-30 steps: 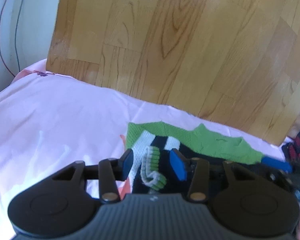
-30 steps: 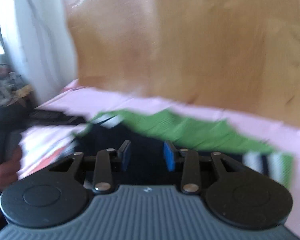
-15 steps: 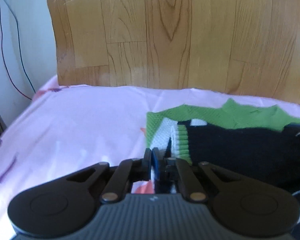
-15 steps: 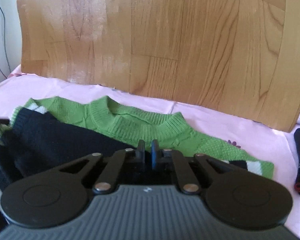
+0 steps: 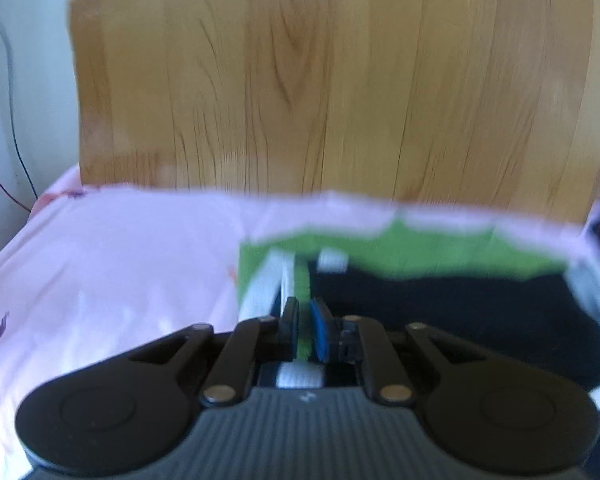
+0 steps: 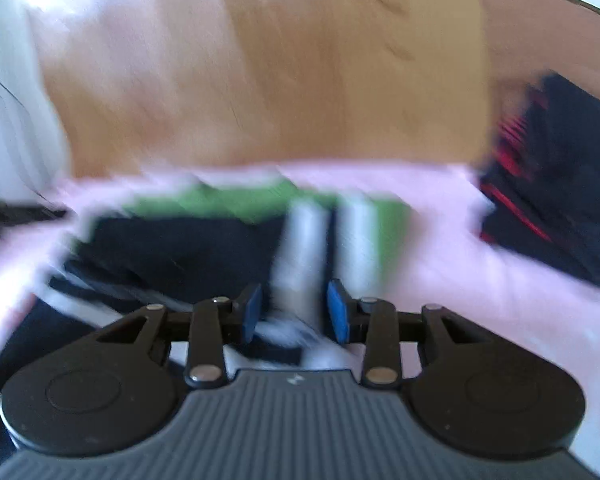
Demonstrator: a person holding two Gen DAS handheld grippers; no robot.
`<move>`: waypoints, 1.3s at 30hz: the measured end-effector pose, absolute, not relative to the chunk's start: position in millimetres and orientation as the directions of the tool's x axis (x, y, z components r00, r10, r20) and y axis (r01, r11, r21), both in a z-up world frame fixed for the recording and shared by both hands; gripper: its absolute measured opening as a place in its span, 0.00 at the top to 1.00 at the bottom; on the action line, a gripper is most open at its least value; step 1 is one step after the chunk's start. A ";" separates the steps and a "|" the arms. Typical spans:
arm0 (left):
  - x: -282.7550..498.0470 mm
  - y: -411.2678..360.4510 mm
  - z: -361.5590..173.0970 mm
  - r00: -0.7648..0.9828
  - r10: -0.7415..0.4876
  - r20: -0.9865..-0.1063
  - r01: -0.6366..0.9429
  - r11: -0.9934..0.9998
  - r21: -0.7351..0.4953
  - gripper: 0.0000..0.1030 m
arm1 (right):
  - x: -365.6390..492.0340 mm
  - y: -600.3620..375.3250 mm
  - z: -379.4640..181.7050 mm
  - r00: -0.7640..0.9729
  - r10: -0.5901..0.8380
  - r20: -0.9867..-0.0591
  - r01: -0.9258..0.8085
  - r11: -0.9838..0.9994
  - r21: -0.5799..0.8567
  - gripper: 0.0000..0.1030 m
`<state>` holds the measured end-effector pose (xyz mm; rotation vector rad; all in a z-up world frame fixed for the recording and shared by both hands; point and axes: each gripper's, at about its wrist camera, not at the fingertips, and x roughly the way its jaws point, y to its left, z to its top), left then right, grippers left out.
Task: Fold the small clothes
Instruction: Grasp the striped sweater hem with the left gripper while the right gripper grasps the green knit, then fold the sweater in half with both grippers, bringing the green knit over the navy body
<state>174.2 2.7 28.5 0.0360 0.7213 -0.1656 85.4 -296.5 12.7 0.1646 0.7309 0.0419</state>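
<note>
Left wrist view: the left gripper (image 5: 305, 325) pinches a green ribbed cuff of the knit sweater (image 5: 420, 280), which lies flat on the pink sheet (image 5: 120, 264) before a wooden headboard (image 5: 320, 80).

Right wrist view, blurred: the right gripper (image 6: 294, 312), jaws parted, hovers over the white-striped sleeve (image 6: 304, 240). A black-red garment (image 6: 548, 184) lies apart, rightward.

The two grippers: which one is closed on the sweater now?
The left gripper: its jaws pinch the green cuff of the sweater. The right gripper stands open, with the striped sleeve loose between its jaws.
</note>
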 end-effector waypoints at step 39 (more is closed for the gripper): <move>100.5 134.7 119.2 0.909 0.005 -0.418 -0.158 0.930 -0.331 0.64 | 6.6 -186.5 97.4 0.716 0.367 -0.593 -0.463 0.886 -0.011 0.83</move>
